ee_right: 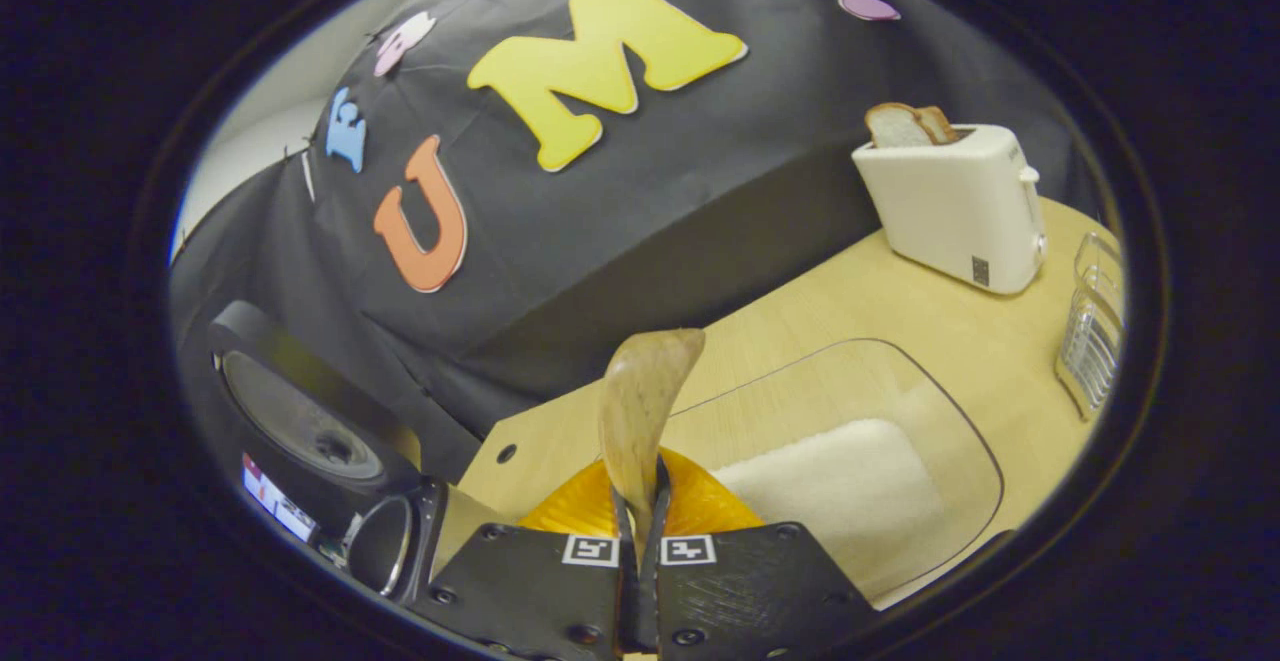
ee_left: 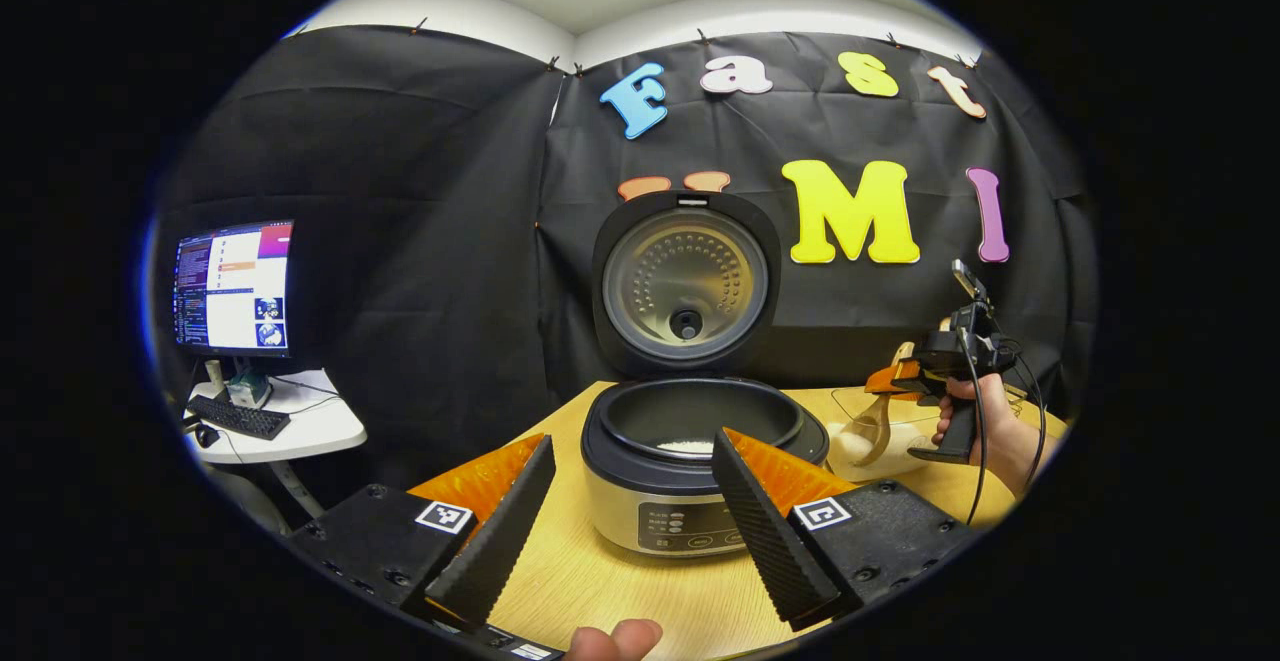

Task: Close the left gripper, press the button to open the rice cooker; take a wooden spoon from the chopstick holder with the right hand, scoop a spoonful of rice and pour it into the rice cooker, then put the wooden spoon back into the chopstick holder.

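Observation:
The rice cooker (ee_left: 700, 441) stands open, its lid (ee_left: 685, 281) upright and a little white rice in the pot. My left gripper (ee_left: 632, 541) is open, its fingers on either side of the cooker's front, touching nothing. My right gripper (ee_right: 640, 516) is shut on the handle of the wooden spoon (ee_right: 640, 396). In the left gripper view the right gripper (ee_left: 915, 371), held by a hand, keeps the spoon (ee_left: 872, 426) with its bowl down at the clear rice container (ee_left: 895, 456). The container (ee_right: 930, 411) holds a bed of rice (ee_right: 830, 486).
A white toaster (ee_right: 955, 206) with bread slices stands at the table's far side, and a clear chopstick holder (ee_right: 1090, 331) is at the right edge. The cooker's lid (ee_right: 300, 421) shows at the left. A monitor (ee_left: 235, 286) and keyboard sit on a side table.

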{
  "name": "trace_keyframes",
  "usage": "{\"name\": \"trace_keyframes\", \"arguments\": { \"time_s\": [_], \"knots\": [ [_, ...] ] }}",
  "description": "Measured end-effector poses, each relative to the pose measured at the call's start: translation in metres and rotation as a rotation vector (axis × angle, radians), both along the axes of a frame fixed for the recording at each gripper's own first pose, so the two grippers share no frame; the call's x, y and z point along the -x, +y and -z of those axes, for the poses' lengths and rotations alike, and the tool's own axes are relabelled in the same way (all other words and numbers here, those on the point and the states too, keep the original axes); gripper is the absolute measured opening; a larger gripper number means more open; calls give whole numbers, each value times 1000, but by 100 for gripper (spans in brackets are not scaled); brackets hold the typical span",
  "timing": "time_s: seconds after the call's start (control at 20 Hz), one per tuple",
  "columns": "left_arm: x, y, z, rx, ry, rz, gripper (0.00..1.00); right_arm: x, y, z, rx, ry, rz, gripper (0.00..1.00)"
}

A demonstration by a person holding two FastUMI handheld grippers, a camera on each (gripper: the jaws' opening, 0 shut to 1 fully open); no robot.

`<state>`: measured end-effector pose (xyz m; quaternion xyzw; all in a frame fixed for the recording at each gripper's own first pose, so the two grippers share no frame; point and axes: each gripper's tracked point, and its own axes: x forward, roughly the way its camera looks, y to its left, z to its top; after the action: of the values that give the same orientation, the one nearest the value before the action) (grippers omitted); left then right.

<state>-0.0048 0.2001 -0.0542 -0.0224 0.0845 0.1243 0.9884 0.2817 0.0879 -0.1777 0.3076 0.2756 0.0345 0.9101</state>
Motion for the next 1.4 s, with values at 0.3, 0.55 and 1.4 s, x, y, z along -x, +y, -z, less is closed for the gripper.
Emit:
{"name": "trace_keyframes", "arguments": {
  "time_s": [0.3, 0.55, 1.4],
  "knots": [
    [3, 1, -3, -6, -5, -7, 100, 2, -39, -12, -81, -12, 82, 0],
    [5, 2, -8, -9, -16, -10, 100, 5, -72, -30, -186, -43, 155, 0],
    [16, 19, -18, -4, -31, -39, 100, 21, 24, -150, -425, -151, -9, 0]
  ]
}}
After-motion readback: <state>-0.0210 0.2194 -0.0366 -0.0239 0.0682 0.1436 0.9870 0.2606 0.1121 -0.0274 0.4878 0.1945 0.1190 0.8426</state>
